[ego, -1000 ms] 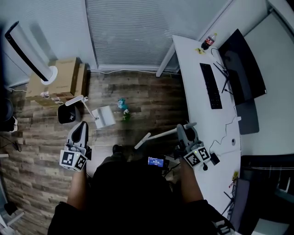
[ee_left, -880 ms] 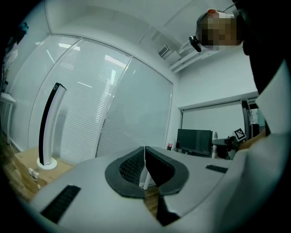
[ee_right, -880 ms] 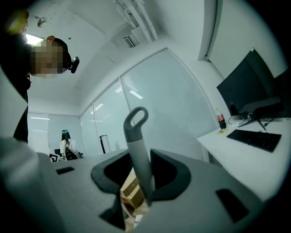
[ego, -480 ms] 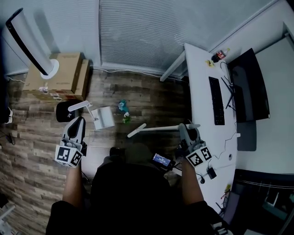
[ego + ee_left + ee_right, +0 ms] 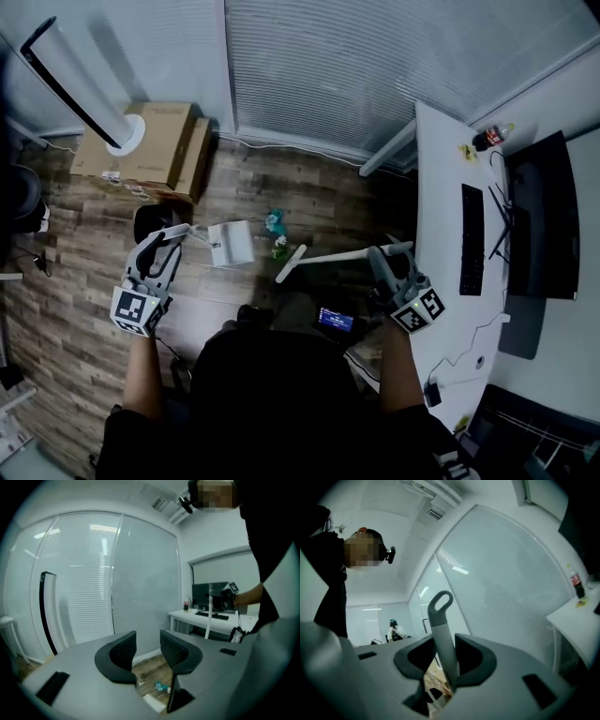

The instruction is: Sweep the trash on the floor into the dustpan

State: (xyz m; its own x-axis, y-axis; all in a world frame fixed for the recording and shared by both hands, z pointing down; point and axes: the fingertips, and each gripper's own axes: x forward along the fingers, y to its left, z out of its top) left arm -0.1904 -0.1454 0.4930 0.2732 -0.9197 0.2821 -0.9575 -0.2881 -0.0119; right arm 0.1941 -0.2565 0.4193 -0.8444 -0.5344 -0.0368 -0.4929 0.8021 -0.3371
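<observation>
Find right tongs (image 5: 446,660) clamped on the grey looped handle of the broom (image 5: 328,260), gripped near its top, presumably to leave the whole shaft free as a lever; see the broom's lower end (image 5: 287,268) set on the floor (image 5: 309,187) just beside the green piece of trash (image 5: 279,249), with the teal piece (image 5: 275,222) a little beyond; judge this placement as a start for pushing both pieces sideways toward the dustpan (image 5: 232,242), which sits on the floor just left of them; cannot tell which way the pan's mouth faces; note the dustpan handle (image 5: 178,230) angled toward the left tongs (image 5: 146,651); read left tongs as apart, having just been opening, with nothing between the pads, only floor, trash and pan visible through the gap; take this as readiness to seize the handle and steady the pan against the sweep. Against one second ago: find left tongs nearer the dustpan handle; find the broom's lower end brought from well short of the trash to just beside it; see trash and dustpan in the same relation to each other; record no trash in the pan yet.
</observation>
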